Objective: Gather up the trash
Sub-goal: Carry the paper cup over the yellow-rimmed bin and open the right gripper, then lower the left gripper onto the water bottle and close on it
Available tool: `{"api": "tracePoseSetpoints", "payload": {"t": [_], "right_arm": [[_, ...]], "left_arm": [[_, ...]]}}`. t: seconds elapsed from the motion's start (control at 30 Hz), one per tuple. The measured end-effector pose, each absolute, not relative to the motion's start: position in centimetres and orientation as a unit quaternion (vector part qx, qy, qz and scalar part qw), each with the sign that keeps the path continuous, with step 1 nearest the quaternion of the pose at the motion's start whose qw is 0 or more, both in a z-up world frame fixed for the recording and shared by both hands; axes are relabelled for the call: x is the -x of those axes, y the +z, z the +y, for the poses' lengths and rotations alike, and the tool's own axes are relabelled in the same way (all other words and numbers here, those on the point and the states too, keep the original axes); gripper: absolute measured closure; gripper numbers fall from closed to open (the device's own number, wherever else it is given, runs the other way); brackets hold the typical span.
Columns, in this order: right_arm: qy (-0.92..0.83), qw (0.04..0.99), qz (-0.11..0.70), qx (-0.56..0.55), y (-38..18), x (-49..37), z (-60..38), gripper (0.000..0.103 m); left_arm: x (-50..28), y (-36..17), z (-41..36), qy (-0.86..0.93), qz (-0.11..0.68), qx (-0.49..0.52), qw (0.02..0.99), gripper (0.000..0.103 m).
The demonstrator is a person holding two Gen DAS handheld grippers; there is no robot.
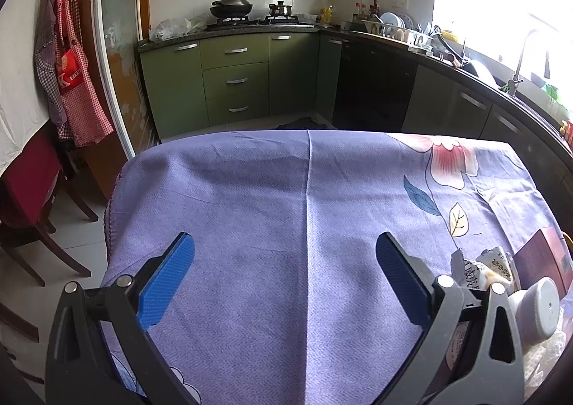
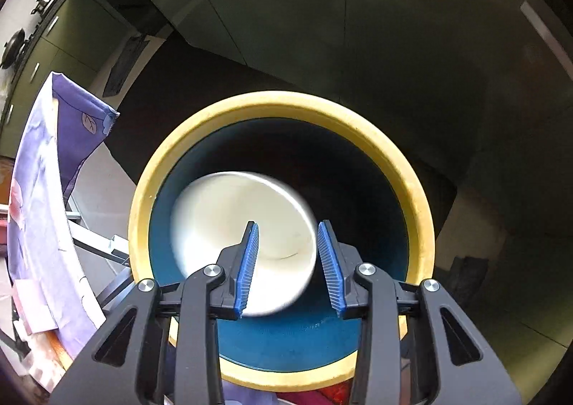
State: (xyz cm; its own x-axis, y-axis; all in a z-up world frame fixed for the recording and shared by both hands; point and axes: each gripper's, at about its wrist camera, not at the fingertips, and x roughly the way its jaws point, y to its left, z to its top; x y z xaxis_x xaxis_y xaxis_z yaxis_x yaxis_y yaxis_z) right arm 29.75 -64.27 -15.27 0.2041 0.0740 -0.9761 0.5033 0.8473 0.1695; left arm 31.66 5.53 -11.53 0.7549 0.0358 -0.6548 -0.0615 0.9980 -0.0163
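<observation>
In the right wrist view my right gripper (image 2: 288, 225) is open right above a round bin (image 2: 412, 168) with a yellow rim and a blue inside. A white paper cup (image 2: 215, 225), blurred by motion, is inside the bin's mouth just beyond my fingers, free of them. In the left wrist view my left gripper (image 1: 284, 243) is open and empty over the purple flowered tablecloth (image 1: 286, 190). A crumpled printed wrapper (image 1: 490, 268), a white-capped bottle (image 1: 537, 308) and a dark red box (image 1: 544, 258) lie at the table's right edge, beside my left gripper's right finger.
Green kitchen cabinets (image 1: 232, 79) and a dark counter with a stove, pans and a sink run behind the table. A red chair (image 1: 32, 186) stands at the left. The tablecloth corner (image 2: 46, 190) hangs left of the bin; dark cabinets (image 2: 322, 10) stand behind it.
</observation>
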Motion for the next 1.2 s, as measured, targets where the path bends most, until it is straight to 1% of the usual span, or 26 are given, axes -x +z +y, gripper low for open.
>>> {"api": "tracePoseSetpoints", "payload": {"t": [0.2,0.4,0.5,0.7,0.83,0.87,0.93,1.0,1.2], "right_arm": [[-0.112,0.771,0.586,-0.224,-12.1,-26.7,-61.3,0.067],[-0.060,0.803,0.552,-0.216,-9.5,-21.4,-56.6,0.066],[-0.044,0.812,0.542,-0.211,-9.1,-19.1,-54.6,0.064],[-0.031,0.816,0.537,-0.212,-9.7,-17.1,-52.4,0.063],[-0.025,0.816,0.536,-0.215,-10.1,-16.4,-52.0,0.061],[-0.022,0.816,0.536,-0.217,-10.7,-17.4,-51.8,0.061],[-0.016,0.815,0.536,-0.218,-11.0,-17.6,-51.5,0.060],[-0.010,0.816,0.535,-0.218,-11.1,-17.7,-51.2,0.057],[0.011,0.822,0.526,-0.215,-11.0,-17.9,-50.0,0.055]], "left_arm": [[-31.6,-11.6,5.5,0.027,0.347,0.017,0.937,0.006],[-31.3,-11.5,5.1,0.027,0.343,0.009,0.939,0.006],[-30.8,-10.7,4.7,0.024,0.336,0.001,0.942,0.006],[-29.3,-7.7,4.0,0.009,0.341,0.007,0.940,0.006],[-26.9,-6.3,3.1,-0.017,0.384,0.000,0.923,0.006],[-26.2,-6.1,3.0,-0.025,0.396,-0.002,0.918,0.006],[-23.7,-5.8,2.6,-0.057,0.432,-0.006,0.900,0.006],[-21.3,-5.8,2.2,-0.082,0.468,-0.015,0.880,0.006],[-16.5,-7.0,0.0,-0.090,0.532,-0.110,0.835,0.006]]}}
